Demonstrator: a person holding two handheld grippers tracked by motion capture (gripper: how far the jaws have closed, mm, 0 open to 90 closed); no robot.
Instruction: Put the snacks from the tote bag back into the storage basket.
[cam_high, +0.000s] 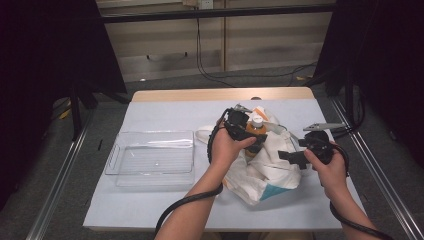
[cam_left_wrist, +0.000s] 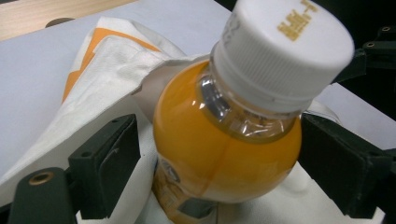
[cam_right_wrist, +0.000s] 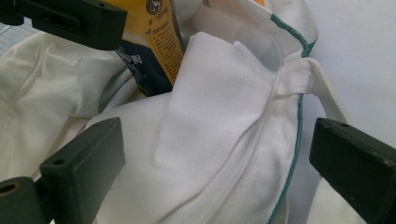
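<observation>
Left gripper (cam_left_wrist: 219, 154) jaws wide, flanking juice bottle (cam_left_wrist: 229, 140), grip uncertain | right gripper (cam_right_wrist: 219, 158) gaping around cloth bag (cam_right_wrist: 219, 140) rim, likely steadying it | clear tray (cam_high: 152, 159) left

Light falls from overhead, bright and even on the pale bench (cam_high: 150, 210), while the room at both sides of the high view sinks into near black. Shadows under the hands are soft and short. The clear tray (cam_high: 152, 159) near the bench's left edge catches thin white glints along its rim. In the left gripper view the bottle (cam_left_wrist: 224, 154) shows a small glare patch below its white cap (cam_left_wrist: 285, 51), which is slightly soft. The white bag (cam_right_wrist: 210, 140) looks sharp, its weave visible.
</observation>
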